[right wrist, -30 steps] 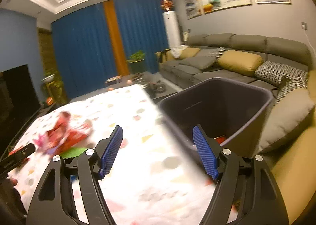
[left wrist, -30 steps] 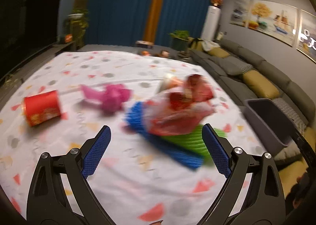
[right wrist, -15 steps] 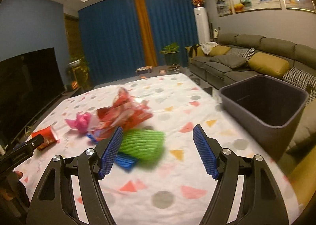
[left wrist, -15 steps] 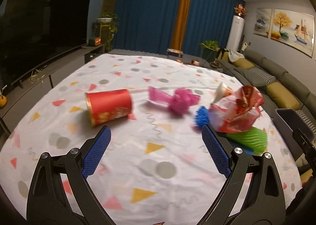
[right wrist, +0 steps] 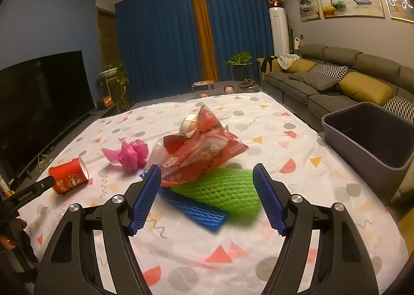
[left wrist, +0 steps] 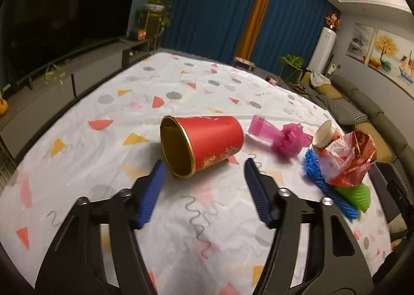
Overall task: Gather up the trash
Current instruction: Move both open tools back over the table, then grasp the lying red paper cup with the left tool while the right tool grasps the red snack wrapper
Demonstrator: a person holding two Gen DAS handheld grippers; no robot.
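Observation:
A red paper cup [left wrist: 204, 143] lies on its side on the patterned tablecloth, mouth toward me; my left gripper [left wrist: 203, 165] is open just before it, fingertips either side of its near rim. It also shows in the right wrist view [right wrist: 69, 175]. My right gripper [right wrist: 207, 172] is open and empty over a green foam net [right wrist: 220, 190], a blue foam net [right wrist: 192, 207] and a red snack bag [right wrist: 201, 147]. A pink crumpled wrapper [right wrist: 132, 153] and a small paper cup [right wrist: 189, 121] lie nearby.
A grey trash bin [right wrist: 372, 134] stands off the table's right edge, beside a grey sofa [right wrist: 336, 80]. A TV [right wrist: 38, 103] on a low cabinet runs along the left. The tablecloth [left wrist: 194, 87] stretches far behind the trash.
My left gripper swung left from the bag pile and closed in on the red cup. My right gripper swung left from the bin to above the foam nets and bag.

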